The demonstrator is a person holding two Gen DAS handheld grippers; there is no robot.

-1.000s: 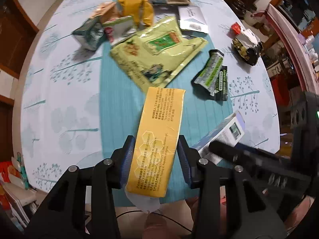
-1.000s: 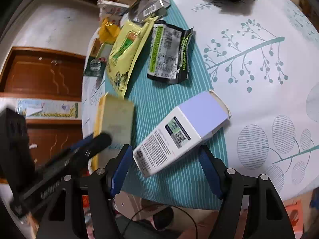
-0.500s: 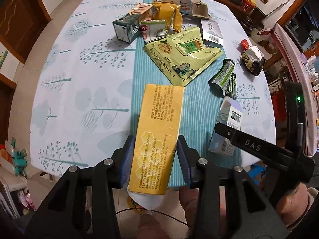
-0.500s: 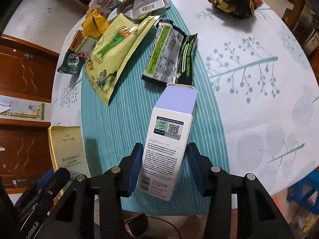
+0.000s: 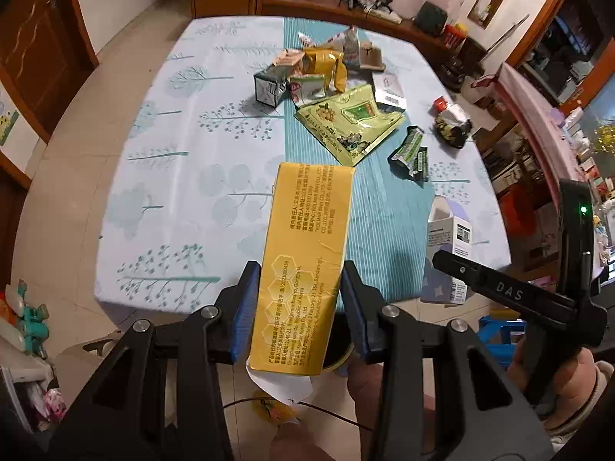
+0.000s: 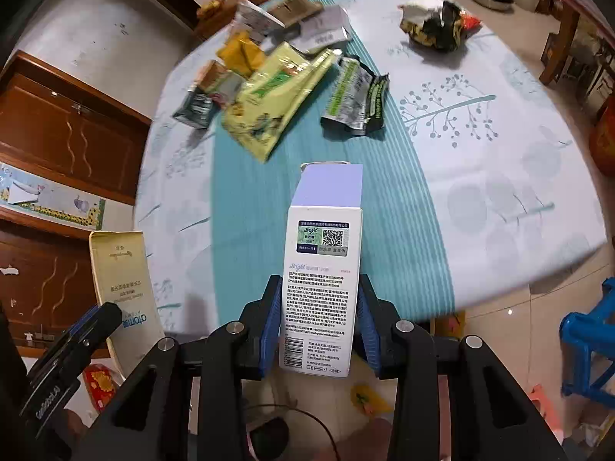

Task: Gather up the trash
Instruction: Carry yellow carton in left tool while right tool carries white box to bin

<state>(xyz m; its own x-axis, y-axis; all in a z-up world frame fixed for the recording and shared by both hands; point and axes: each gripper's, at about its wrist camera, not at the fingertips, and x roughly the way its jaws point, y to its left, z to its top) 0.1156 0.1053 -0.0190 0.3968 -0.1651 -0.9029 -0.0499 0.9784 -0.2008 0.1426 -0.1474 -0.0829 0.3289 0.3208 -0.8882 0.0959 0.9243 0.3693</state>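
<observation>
Yellow box [image 5: 307, 253] sits clamped in your left jaws, white box [image 6: 323, 276] in your right; either smooth carton may slip if tilted.

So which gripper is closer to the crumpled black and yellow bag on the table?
Right. The right gripper, shut on the white box, is on the crumpled bag's side of the table; the left gripper, shut on the yellow box, is farther away.

Home dining room: clothed table [image 5: 184, 176], wooden sideboard [image 5: 307, 4].
</observation>
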